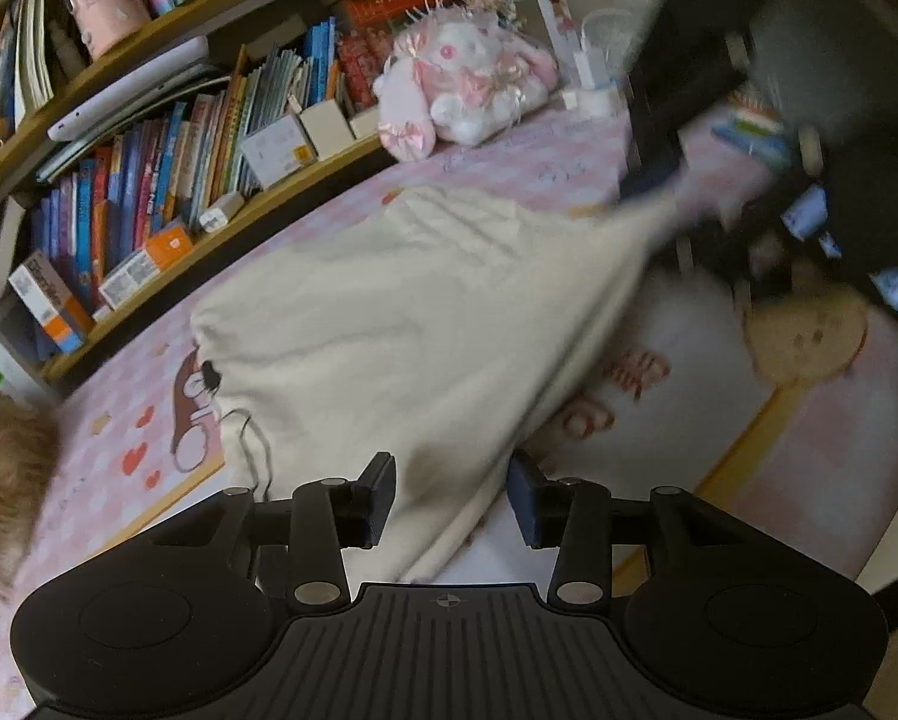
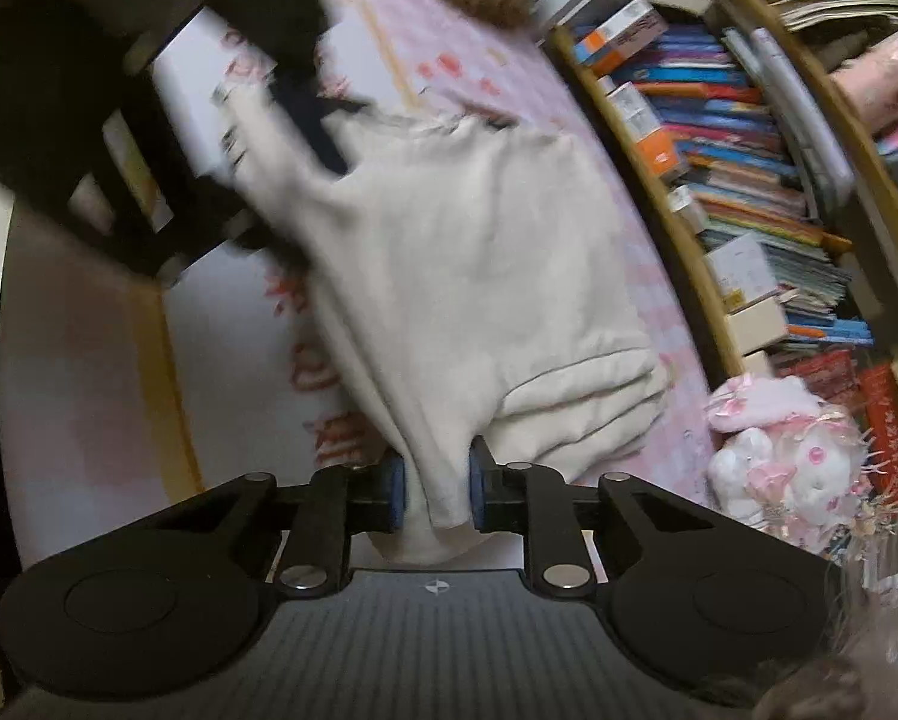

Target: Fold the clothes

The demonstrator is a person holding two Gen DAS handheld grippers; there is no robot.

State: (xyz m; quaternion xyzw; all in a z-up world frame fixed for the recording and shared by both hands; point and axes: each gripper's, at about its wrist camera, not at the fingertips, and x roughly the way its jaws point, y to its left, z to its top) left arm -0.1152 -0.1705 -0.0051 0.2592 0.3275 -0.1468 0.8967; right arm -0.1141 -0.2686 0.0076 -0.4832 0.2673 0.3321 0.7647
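The left gripper (image 1: 451, 501) has the cream garment (image 1: 413, 300) running between its jaws, yet the pads stand clear of the cloth, so it is released rather than grasping. In this view the garment lies spread on the pink mat (image 1: 119, 456), bookshelf-side of the plush rabbit (image 1: 466, 78).

From the right wrist, the right gripper (image 2: 435, 489) is clenched on a bunched edge of the garment, rabbit (image 2: 796, 468) just beside. I would close the left pads before lifting, then keep both edges level and taut.
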